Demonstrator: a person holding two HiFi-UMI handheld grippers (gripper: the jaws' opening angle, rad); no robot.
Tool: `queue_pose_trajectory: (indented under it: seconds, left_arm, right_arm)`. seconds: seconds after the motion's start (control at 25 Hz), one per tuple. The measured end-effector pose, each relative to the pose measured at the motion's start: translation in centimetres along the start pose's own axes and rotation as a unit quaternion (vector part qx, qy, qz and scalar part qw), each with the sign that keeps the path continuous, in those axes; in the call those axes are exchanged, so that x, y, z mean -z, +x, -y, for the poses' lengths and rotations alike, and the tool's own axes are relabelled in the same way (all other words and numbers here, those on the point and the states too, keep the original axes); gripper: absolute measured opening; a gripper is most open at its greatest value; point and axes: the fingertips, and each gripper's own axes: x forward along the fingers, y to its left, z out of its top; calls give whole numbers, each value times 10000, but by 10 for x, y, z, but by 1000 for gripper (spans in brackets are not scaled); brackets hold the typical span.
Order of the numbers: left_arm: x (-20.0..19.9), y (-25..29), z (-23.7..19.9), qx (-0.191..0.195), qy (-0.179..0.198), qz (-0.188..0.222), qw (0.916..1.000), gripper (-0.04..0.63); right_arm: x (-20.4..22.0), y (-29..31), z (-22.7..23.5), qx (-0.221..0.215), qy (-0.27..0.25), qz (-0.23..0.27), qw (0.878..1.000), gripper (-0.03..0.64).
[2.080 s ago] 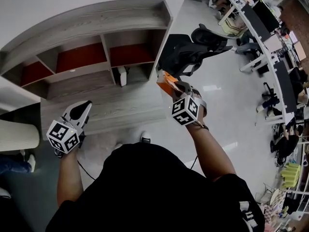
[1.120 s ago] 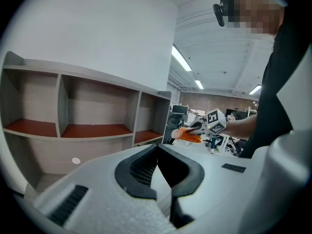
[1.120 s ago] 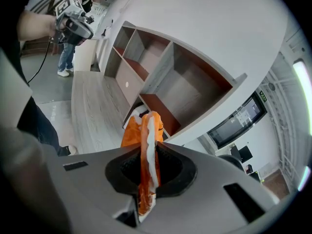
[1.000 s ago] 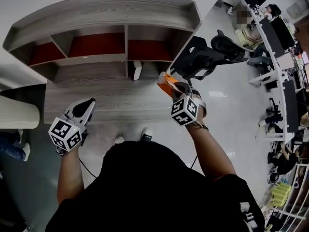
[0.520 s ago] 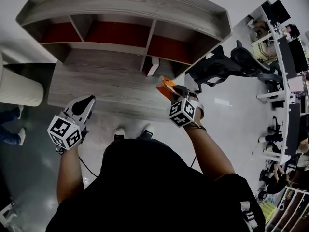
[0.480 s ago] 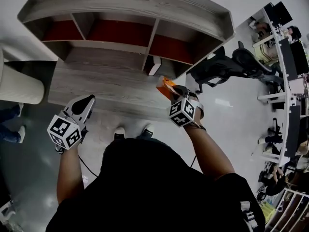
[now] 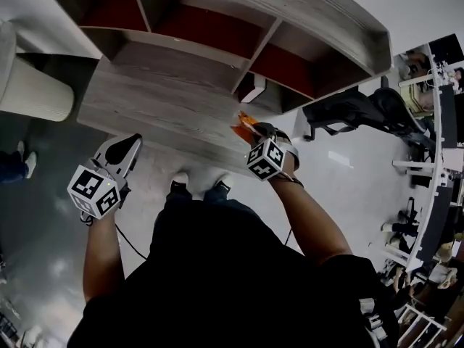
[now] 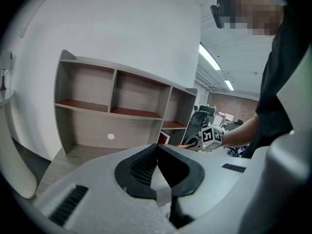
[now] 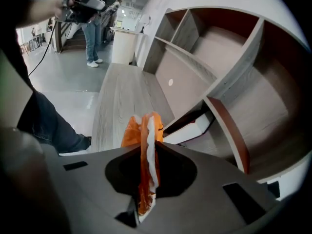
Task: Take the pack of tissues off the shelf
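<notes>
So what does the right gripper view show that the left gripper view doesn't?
Only the right gripper view: the right gripper, jaws shut on the orange-and-white tissue pack seen edge-on, and a bystander in blue jeans. Only the left gripper view: the left gripper, jaws together and empty, the right gripper's marker cube, and ceiling strip lights. Both: the grey wooden shelf unit with red-brown boards and the white box in its lower bay.
</notes>
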Motion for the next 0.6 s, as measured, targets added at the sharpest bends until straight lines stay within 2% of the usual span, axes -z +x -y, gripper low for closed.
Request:
queue_pose_trajectory:
  seconds: [0.6]
  left_arm:
    - [40,-35,-9,-707,-547,-291,9956,18]
  right_arm:
    - [-17,83,-52,-819,-686,-55,9943,21]
